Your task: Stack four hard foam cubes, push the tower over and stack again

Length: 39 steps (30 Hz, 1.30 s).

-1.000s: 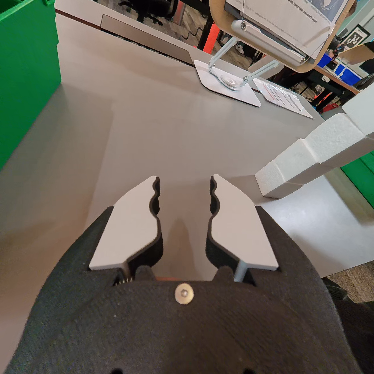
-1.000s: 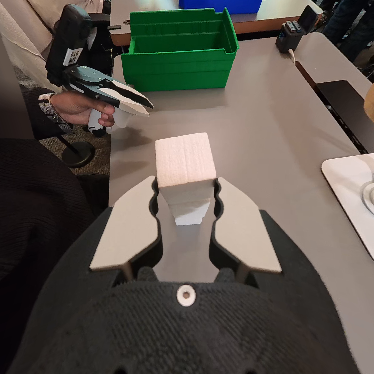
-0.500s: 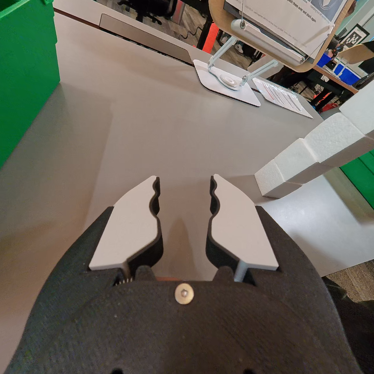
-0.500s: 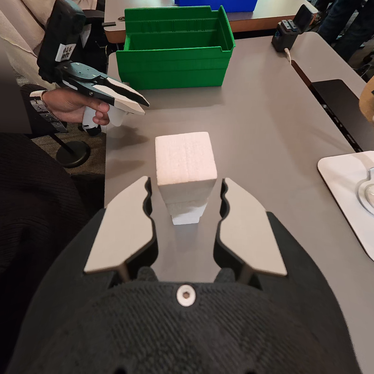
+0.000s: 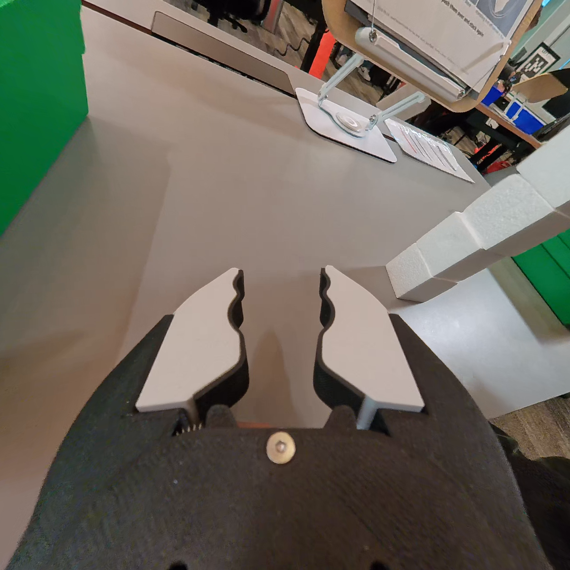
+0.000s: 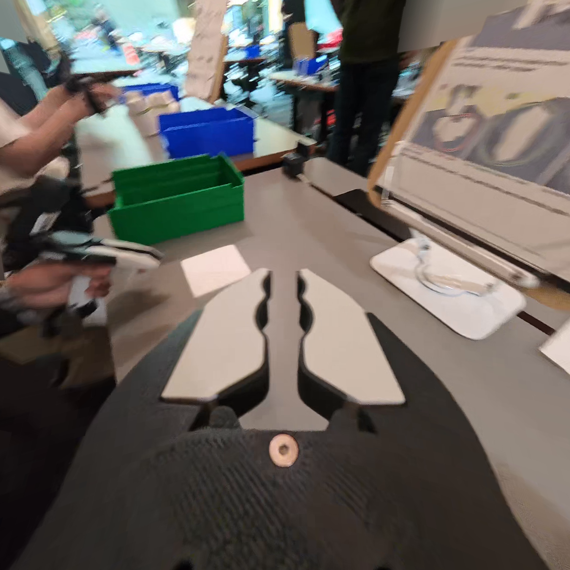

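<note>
My left gripper (image 5: 281, 274) is open and empty, low over the grey table (image 5: 234, 172). A leaning stack of white foam blocks (image 5: 481, 246) stands to its right, apart from it. The right wrist view is blurred. My right gripper (image 6: 284, 274) is raised above the table, its jaws drawn in to a narrow gap with nothing between them. The flat white top of the foam stack (image 6: 216, 271) shows just beyond its left fingertip. The left gripper (image 6: 151, 256), held in a hand (image 6: 55, 283), also shows at the left of that view.
A green bin (image 5: 37, 108) stands at the left, also in the right wrist view (image 6: 175, 209). Another green bin (image 5: 549, 277) sits behind the foam. A white stand base (image 5: 345, 123) carries a board with paper (image 5: 431, 40). A printed sheet (image 5: 428, 154) lies beside it. People and a blue bin (image 6: 206, 135) are behind. My right tips are roughly 7 cm from the foam stack (image 6: 216, 271).
My right gripper opened off the top foam block, then lifted and tilted up away from the stack and drew its jaws nearly together. The left gripper has barely moved.
</note>
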Each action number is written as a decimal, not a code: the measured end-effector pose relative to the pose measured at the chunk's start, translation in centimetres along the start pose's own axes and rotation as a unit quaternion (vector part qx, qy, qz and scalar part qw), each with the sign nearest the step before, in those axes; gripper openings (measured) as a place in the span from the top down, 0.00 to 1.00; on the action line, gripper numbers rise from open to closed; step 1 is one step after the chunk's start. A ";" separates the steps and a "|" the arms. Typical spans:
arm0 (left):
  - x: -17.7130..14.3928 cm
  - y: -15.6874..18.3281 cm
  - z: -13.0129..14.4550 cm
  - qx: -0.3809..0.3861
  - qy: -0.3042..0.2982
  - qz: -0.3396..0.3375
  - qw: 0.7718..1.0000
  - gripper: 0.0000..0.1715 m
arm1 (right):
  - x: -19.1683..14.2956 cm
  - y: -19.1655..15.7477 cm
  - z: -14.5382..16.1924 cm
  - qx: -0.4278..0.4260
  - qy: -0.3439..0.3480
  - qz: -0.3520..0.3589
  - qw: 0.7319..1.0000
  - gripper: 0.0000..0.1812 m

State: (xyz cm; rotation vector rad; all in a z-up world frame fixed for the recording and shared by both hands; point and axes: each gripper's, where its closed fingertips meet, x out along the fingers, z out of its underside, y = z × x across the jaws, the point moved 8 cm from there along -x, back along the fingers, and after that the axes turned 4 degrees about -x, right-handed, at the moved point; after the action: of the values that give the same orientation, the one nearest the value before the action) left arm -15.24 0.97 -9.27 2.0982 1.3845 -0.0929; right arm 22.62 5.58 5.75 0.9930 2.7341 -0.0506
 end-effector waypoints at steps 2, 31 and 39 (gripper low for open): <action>0.2 0.9 1.0 -0.006 -0.015 0.030 0.999 0.74 | -1.6 -0.2 0.4 -0.004 0.051 0.077 0.996 1.00; -1.6 9.2 0.7 0.233 0.005 0.144 0.962 0.73 | 5.3 -3.3 13.7 0.331 -0.421 0.188 0.823 1.00; -1.2 9.2 1.1 0.250 -0.004 0.132 0.959 0.73 | 6.8 -3.5 14.9 0.332 -0.442 0.200 0.809 1.00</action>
State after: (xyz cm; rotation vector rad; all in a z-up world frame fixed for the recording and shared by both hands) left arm -7.61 -2.97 -5.60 2.6765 1.1429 -0.3735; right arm 18.41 5.46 -10.48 1.2471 1.5964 -1.1422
